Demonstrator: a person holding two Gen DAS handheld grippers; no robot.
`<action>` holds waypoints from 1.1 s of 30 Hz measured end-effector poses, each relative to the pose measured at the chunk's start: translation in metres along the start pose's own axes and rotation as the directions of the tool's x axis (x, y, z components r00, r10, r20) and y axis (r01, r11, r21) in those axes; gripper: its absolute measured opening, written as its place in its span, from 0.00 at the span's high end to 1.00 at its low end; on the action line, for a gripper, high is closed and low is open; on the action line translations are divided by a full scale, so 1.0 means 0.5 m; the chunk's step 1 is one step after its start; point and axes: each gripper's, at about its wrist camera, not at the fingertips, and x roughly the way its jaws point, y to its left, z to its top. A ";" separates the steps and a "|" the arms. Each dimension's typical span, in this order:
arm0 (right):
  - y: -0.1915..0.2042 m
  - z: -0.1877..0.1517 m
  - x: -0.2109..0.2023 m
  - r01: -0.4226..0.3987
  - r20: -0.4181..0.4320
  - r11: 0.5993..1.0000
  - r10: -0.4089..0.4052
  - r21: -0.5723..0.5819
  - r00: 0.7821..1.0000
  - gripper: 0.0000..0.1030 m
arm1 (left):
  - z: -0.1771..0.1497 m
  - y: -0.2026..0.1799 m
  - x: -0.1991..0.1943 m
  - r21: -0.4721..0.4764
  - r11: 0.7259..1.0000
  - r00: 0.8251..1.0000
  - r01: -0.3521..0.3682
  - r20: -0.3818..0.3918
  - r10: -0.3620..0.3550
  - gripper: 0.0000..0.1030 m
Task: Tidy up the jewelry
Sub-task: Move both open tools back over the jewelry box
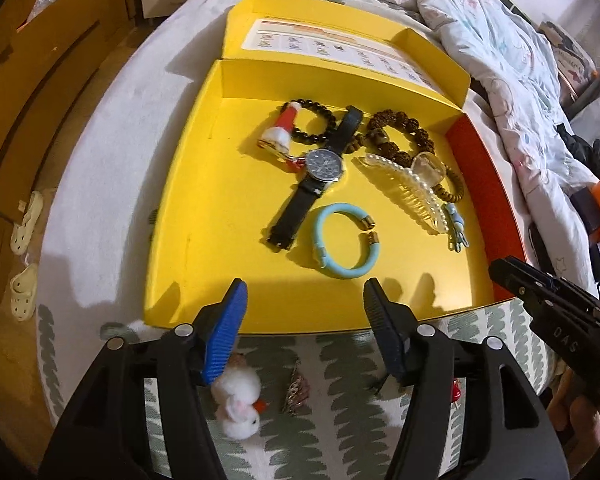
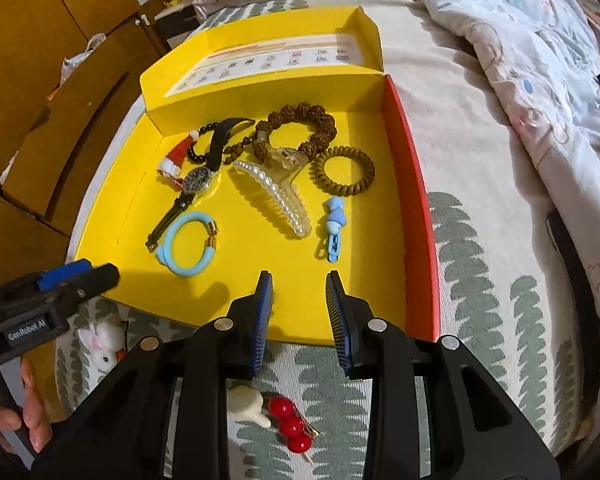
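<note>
A yellow box (image 1: pixel 204 184) (image 2: pixel 112 216) lies open on the bed and holds a black watch (image 1: pixel 320 164) (image 2: pixel 198 180), a light blue bangle (image 1: pixel 346 240) (image 2: pixel 188 244), a pearl hair claw (image 1: pixel 412 188) (image 2: pixel 276 200), bead bracelets (image 1: pixel 400 128) (image 2: pixel 300 124), a coil hair tie (image 2: pixel 342 172) and a blue clip (image 2: pixel 334 228). My left gripper (image 1: pixel 304 308) is open and empty at the box's near edge. My right gripper (image 2: pixel 300 292) is open and empty over the near right of the box. A white bunny clip (image 1: pixel 238 404) (image 2: pixel 102 344), a small tiara clip (image 1: pixel 296 392) and a red berry hairpin (image 2: pixel 292 426) lie on the bedspread in front of the box.
The box lid (image 1: pixel 340 36) (image 2: pixel 268 52) stands open at the far side. A rumpled duvet (image 1: pixel 500 60) (image 2: pixel 520 40) lies to the right. Wooden cabinets (image 1: pixel 40 80) and slippers (image 1: pixel 24 224) are on the left, off the bed.
</note>
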 end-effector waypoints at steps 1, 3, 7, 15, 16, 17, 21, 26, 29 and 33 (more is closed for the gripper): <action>-0.003 0.002 0.005 0.001 -0.003 1.000 -0.001 0.004 1.000 0.69 | 0.001 -0.003 0.003 0.001 1.000 1.000 0.003 -0.002 -0.003 0.41; -0.005 0.006 0.011 0.004 -0.005 1.000 -0.004 0.006 1.000 0.69 | 0.005 -0.005 0.011 -0.004 1.000 1.000 0.026 -0.014 -0.026 0.41; -0.015 0.015 0.029 0.004 -0.011 1.000 -0.004 0.026 1.000 0.69 | 0.012 -0.005 0.027 -0.026 0.996 0.995 0.091 -0.043 -0.092 0.41; -0.024 0.038 0.061 0.022 -0.016 0.999 -0.022 0.026 1.000 0.57 | 0.029 0.002 0.065 -0.040 0.995 0.992 0.095 -0.083 -0.098 0.41; -0.024 0.041 0.065 0.028 -0.020 0.999 -0.027 0.024 0.999 0.57 | 0.031 0.003 0.070 -0.039 0.995 0.991 0.093 -0.088 -0.096 0.40; -0.025 0.045 0.069 0.033 -0.022 0.999 -0.032 0.022 0.999 0.57 | 0.033 0.004 0.072 -0.038 0.995 0.992 0.090 -0.090 -0.093 0.36; -0.024 0.058 0.084 0.061 -0.024 0.998 -0.061 0.016 0.998 0.57 | 0.042 0.009 0.086 -0.041 0.996 0.992 0.077 -0.097 -0.081 0.35; -0.021 0.066 0.107 0.077 -0.041 0.997 -0.076 0.010 0.996 0.57 | 0.048 0.017 0.110 -0.050 0.996 0.989 0.067 -0.127 -0.073 0.35; -0.016 0.065 0.115 0.096 -0.052 0.995 -0.096 -0.004 0.994 0.57 | 0.047 0.011 0.114 -0.041 0.996 0.987 0.076 -0.140 -0.081 0.35; -0.016 0.062 0.118 0.106 -0.057 0.994 -0.106 -0.008 0.993 0.57 | 0.045 0.004 0.114 -0.025 0.996 0.986 0.083 -0.145 -0.086 0.35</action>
